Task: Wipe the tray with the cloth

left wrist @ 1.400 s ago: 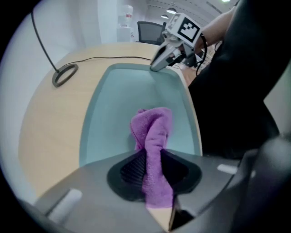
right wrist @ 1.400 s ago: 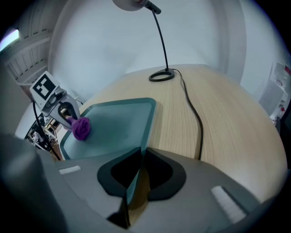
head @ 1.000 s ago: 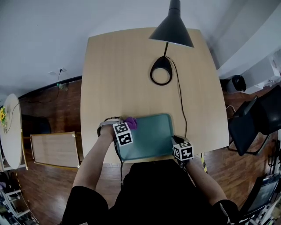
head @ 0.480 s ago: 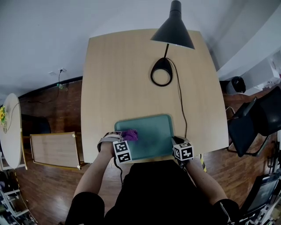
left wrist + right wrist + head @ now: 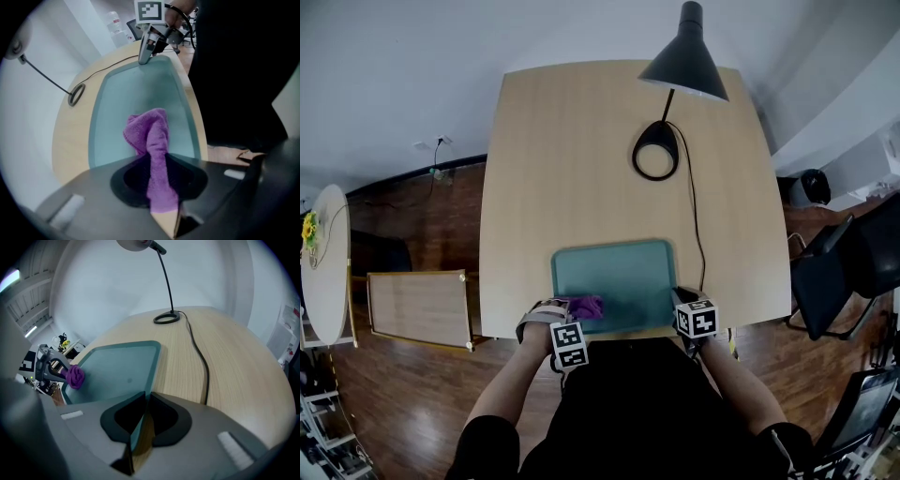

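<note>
My left arm was bent and drawn in close to my body, with the left tongs (image 5: 570, 319) low over the near left part of the tray (image 5: 628, 272). Their jaws were clamped tight on the cloth (image 5: 149, 136). One end ran back between them and the loose end lay bunched on the tray floor. My right forearm came in from the other side. The right tongs (image 5: 143, 414) were at the near right corner, jaws closed on the tray's thin rim.

The tray lay square at the near edge of the desk (image 5: 581, 150), its near rim close to that edge. Beyond the cloth, the tray floor lay open right across to the far rim and to the right tongs. Past the far rim there was open desk up to the lamp (image 5: 686, 61). Its cord (image 5: 694, 216) ran down just beside the tray's right side.

The cloth was purple terry, soft and folded into a lump. The tray was smooth teal, rectangular, with rounded corners and a low raised rim. The desk was pale wood grain. The lamp was black, with a cone shade, a thin stem and a ring base.
</note>
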Tool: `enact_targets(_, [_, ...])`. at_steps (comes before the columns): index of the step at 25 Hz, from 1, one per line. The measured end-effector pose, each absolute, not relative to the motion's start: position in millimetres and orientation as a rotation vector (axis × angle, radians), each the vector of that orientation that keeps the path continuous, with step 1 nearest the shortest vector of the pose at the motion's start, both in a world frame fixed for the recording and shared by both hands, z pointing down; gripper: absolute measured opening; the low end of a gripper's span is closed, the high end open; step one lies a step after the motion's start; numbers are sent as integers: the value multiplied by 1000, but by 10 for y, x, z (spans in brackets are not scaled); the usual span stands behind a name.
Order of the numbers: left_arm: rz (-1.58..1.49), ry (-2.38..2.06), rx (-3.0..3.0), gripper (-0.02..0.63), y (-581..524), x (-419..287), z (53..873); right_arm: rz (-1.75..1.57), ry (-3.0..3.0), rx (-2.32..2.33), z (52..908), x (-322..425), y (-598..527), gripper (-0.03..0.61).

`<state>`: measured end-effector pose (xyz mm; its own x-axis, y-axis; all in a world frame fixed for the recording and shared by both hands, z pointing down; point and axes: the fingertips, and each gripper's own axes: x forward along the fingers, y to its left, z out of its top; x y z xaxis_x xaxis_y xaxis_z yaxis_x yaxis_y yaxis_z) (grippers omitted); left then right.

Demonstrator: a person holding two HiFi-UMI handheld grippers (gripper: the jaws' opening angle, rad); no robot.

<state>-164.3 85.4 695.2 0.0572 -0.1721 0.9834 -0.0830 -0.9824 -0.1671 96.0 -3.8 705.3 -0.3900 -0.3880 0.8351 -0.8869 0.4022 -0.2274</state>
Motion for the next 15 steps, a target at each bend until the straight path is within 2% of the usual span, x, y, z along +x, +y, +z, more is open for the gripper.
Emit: enact_targets(15, [-2098, 99, -2232, 109, 1354, -1606, 6939, 898, -1955, 1063, 7064, 954, -68, 37])
